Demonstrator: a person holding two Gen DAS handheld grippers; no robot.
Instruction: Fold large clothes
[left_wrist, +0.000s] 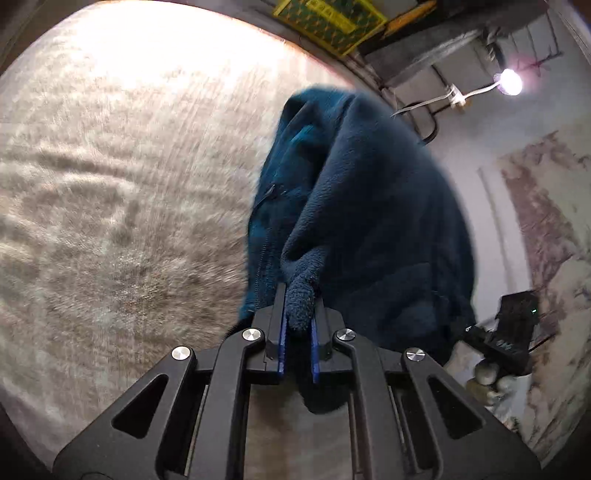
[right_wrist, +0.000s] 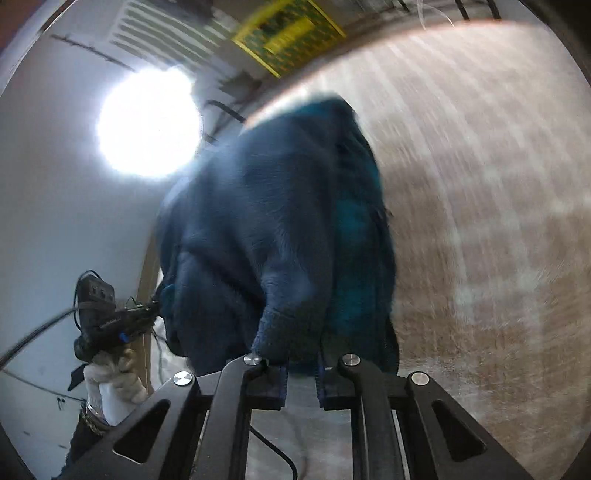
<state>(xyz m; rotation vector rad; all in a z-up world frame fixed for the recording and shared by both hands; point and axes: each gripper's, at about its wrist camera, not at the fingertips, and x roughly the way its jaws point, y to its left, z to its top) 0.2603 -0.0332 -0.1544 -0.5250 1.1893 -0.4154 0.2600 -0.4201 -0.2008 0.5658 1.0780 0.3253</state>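
both the left gripper (left_wrist: 297, 325) and right gripper (right_wrist: 302, 363) pinch the dark blue fleece garment (left_wrist: 362, 221), hanging lengthwise above the beige carpet (left_wrist: 110, 221).

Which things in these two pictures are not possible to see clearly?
- Left wrist view: the fleece garment hides the surface behind it.
- Right wrist view: glare from the lamp washes out the wall.
- Both views: motion blurs the beige blanket; whether the garment touches it is unclear.
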